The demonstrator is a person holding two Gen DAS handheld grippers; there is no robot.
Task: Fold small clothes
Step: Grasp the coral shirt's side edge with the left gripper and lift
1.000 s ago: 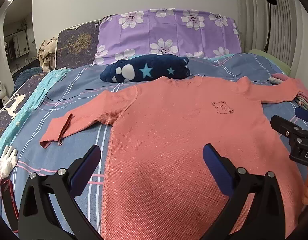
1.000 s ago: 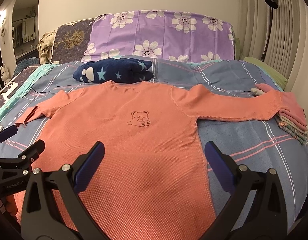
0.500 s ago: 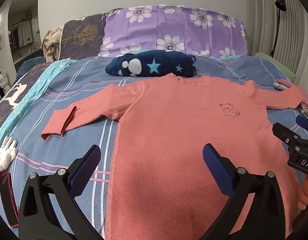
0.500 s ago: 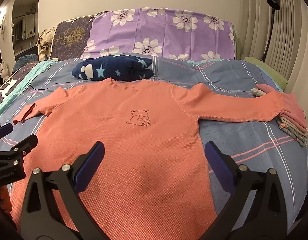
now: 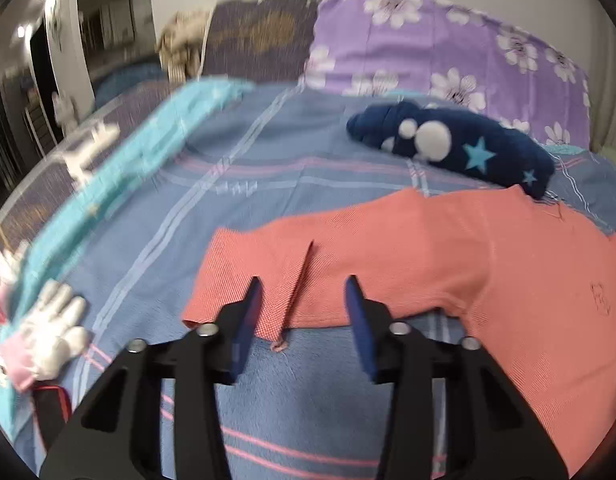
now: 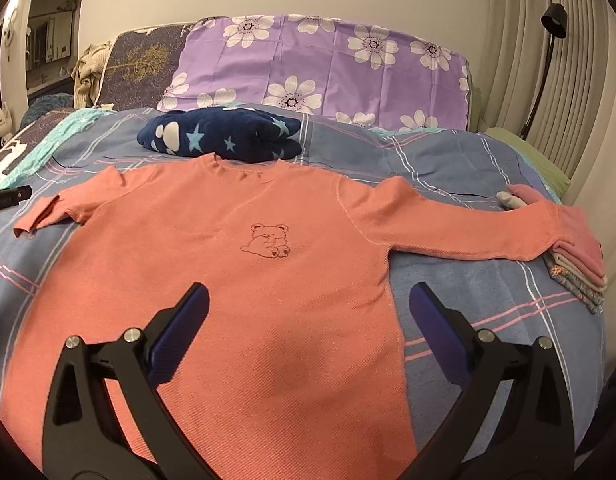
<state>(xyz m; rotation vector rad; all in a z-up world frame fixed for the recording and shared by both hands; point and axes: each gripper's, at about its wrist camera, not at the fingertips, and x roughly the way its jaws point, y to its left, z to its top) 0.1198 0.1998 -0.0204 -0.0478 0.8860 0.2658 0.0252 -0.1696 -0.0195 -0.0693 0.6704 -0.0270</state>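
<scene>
A coral long-sleeved shirt [image 6: 268, 288] with a small bear outline lies flat, front up, on the blue plaid bedsheet [image 6: 487, 292]. In the left wrist view its left sleeve [image 5: 347, 248] stretches across the sheet, with a crease near the cuff. My left gripper [image 5: 304, 300] stands over that cuff end and its jaws are closing. The sleeve lies between the blue pads [image 5: 250, 312], which do not press on it. My right gripper [image 6: 309, 300] hangs open above the shirt's lower body with nothing in it. The shirt's right sleeve [image 6: 467, 232] reaches onto a clothes pile.
A folded navy star blanket [image 6: 224, 136] lies just behind the collar, with a purple flowered pillow [image 6: 327, 68] beyond it. A stack of folded clothes [image 6: 579, 268] sits at the right edge. A white plush toy [image 5: 48, 320] and a turquoise cloth [image 5: 120, 176] lie at the left.
My left gripper has swung left from over the shirt's body to the left sleeve's cuff, and its jaws have narrowed. The right gripper has stayed where it was, open.
</scene>
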